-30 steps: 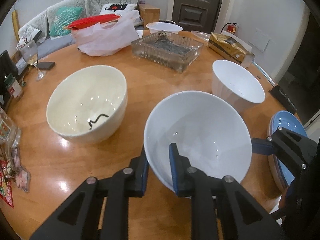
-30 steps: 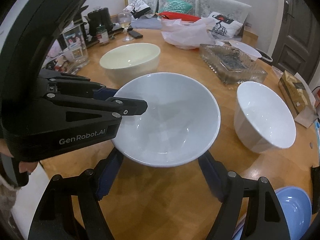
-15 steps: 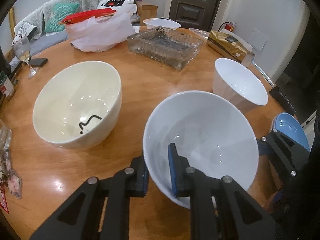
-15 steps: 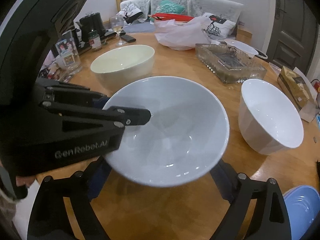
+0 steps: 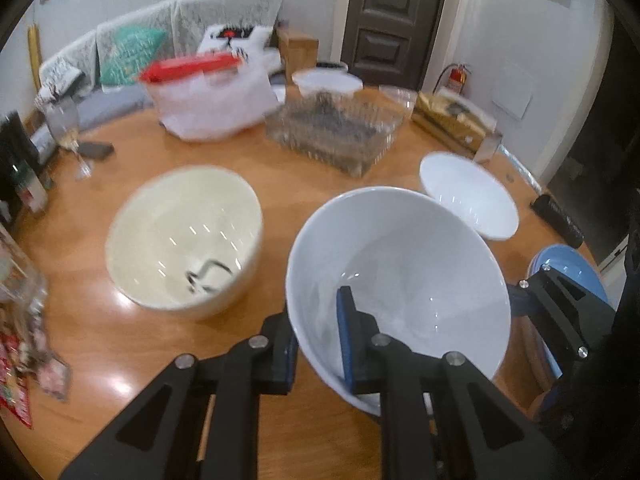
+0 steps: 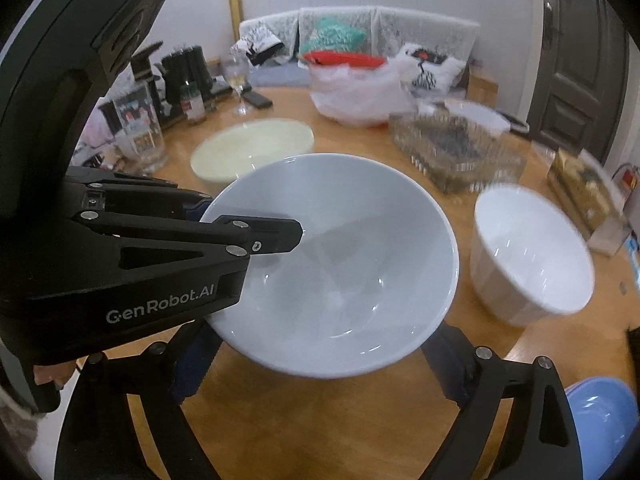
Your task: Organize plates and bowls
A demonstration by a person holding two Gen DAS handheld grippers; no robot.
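Three bowls stand in view: a cream bowl (image 5: 182,240) resting on the wooden table (image 5: 120,344) at left, a white bowl (image 5: 400,280) pinched at its rim by the left gripper (image 5: 316,340) with the right gripper (image 6: 320,364) spread wide beneath it, and a ribbed white bowl (image 5: 470,196) at right.

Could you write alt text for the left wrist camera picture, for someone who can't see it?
A black left gripper pinches the rim of a wide white bowl above a round wooden table. A cream bowl sits to its left, a smaller white bowl behind, and a glass tray farther back.
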